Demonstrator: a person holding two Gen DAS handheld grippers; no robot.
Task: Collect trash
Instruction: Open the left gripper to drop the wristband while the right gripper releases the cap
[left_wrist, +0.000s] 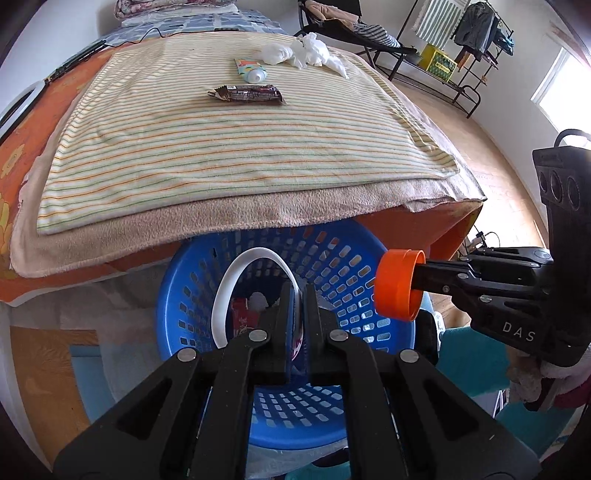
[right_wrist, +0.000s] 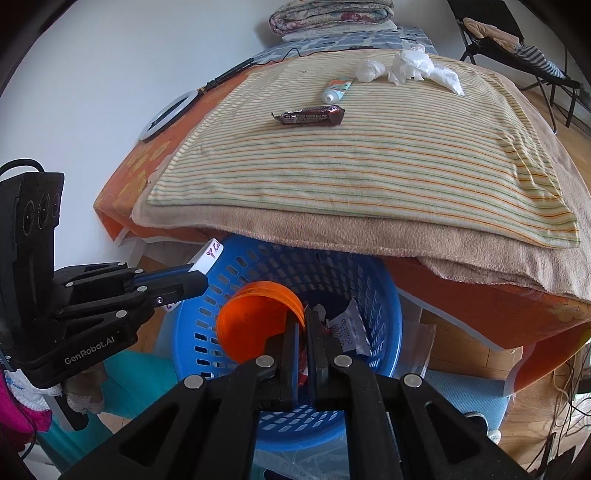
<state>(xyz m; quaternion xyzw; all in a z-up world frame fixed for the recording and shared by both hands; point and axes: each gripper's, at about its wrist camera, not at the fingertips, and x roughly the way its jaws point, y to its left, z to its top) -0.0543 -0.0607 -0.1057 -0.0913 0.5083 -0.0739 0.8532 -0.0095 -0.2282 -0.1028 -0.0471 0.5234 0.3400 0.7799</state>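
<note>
My left gripper (left_wrist: 300, 295) is shut on the rim of a white paper cup (left_wrist: 225, 295) and holds it over the blue perforated basket (left_wrist: 192, 288); the cup also shows in the right wrist view (right_wrist: 207, 258). My right gripper (right_wrist: 302, 317) is shut on the rim of an orange plastic cup (right_wrist: 251, 325) above the same basket (right_wrist: 384, 295); the orange cup also shows in the left wrist view (left_wrist: 399, 284). Wrappers (right_wrist: 347, 328) lie inside the basket. On the striped blanket lie a brown snack wrapper (left_wrist: 247, 94), a small tube (left_wrist: 251, 70) and crumpled white tissues (left_wrist: 303, 51).
The bed (left_wrist: 229, 218) overhangs the basket's far side, with a beige towel edge. A black clothes rack (left_wrist: 458, 48) and a chair stand at the back right on the wooden floor. A ring light (right_wrist: 166, 114) and a cable lie along the bed's left side.
</note>
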